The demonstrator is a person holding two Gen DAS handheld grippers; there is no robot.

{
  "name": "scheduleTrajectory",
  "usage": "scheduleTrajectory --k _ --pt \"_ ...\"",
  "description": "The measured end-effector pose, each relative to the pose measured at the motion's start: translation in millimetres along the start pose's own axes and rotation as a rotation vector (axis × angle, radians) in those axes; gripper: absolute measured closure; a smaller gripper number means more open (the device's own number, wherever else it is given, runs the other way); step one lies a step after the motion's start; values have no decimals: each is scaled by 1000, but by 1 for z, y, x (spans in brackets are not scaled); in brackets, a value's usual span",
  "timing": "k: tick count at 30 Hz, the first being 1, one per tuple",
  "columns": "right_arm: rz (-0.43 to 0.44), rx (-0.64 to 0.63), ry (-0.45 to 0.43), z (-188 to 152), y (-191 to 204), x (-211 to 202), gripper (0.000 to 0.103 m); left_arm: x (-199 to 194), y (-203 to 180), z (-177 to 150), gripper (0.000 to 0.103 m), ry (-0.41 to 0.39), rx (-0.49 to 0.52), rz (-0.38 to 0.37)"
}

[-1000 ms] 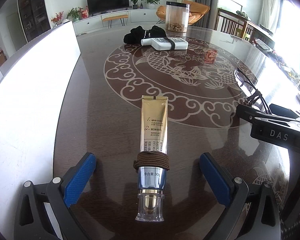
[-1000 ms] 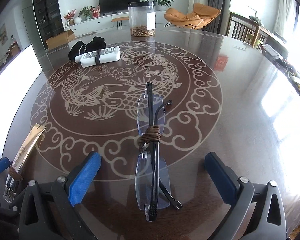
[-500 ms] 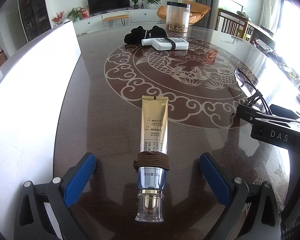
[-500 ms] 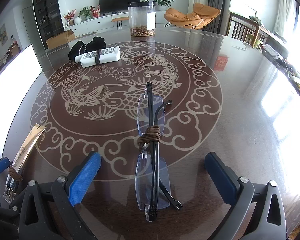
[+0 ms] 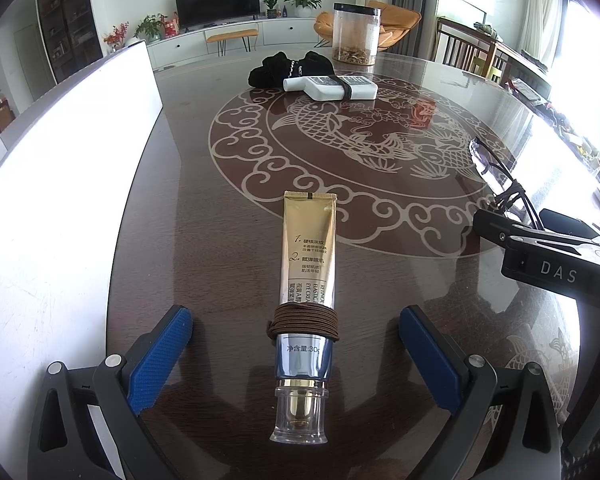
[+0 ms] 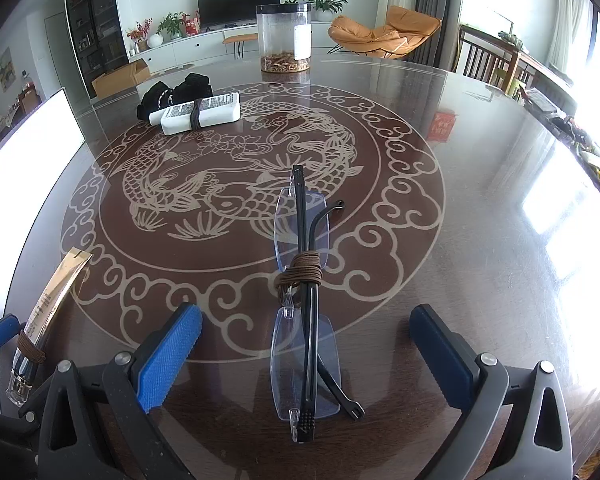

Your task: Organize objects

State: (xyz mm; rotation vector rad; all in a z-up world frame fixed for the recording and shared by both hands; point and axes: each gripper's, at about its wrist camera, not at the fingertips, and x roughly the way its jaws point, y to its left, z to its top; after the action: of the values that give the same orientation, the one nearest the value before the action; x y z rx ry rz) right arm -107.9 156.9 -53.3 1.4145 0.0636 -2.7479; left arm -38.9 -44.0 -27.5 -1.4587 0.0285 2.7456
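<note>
Both grippers sit spread wide and empty. The left gripper [image 5: 296,344] brackets the gold cream tube [image 5: 307,276]; the right gripper [image 6: 306,344] brackets the folded glasses [image 6: 305,300]. Each lies untouched on the table [image 6: 480,184]. Farther off, a banded white device [image 6: 198,114] looks already bundled, so sorting seems barely begun.

We see daylight flooding in from the windows [image 6: 588,40] on the right, blown out to pure white at that edge in both views. It throws hard glare patches across the glossy table [image 6: 480,208], which mirrors the room. A white panel [image 5: 52,184] on the left is overexposed too. Soft shadows fall beneath the gold tube [image 5: 307,256]. Fisheye bending curves the edges, the corners go black, and focus stays sharp throughout.
</note>
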Motion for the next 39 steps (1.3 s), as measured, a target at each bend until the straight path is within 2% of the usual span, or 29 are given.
scheduleTrajectory --k 26,28,30,32,33,34,35,36,37,39 --pt "0 0 0 0 0 0 0 1 0 -1 0 -1 0 1" --pt "0 0 0 0 0 0 0 2 0 -1 0 17 4 -3" --pt "0 0 0 0 0 0 0 2 0 1 0 86 17 -15" --pt "0 0 0 0 0 0 0 -1 -5 -2 0 115 51 -29" --pt "0 0 0 0 0 0 0 -5 -7 -5 12 101 67 -37" --pt "0 0 0 0 0 0 0 -9 -9 -6 33 87 78 -42" --pt "0 0 0 0 0 0 0 -15 -13 -7 49 70 90 -48" --pt "0 0 0 0 0 0 0 -17 -14 -7 76 71 90 -49" --pt "0 0 0 0 0 0 0 -17 -13 -7 81 78 74 -68" --pt "0 0 0 0 0 1 0 -17 -7 -6 82 65 30 -92"
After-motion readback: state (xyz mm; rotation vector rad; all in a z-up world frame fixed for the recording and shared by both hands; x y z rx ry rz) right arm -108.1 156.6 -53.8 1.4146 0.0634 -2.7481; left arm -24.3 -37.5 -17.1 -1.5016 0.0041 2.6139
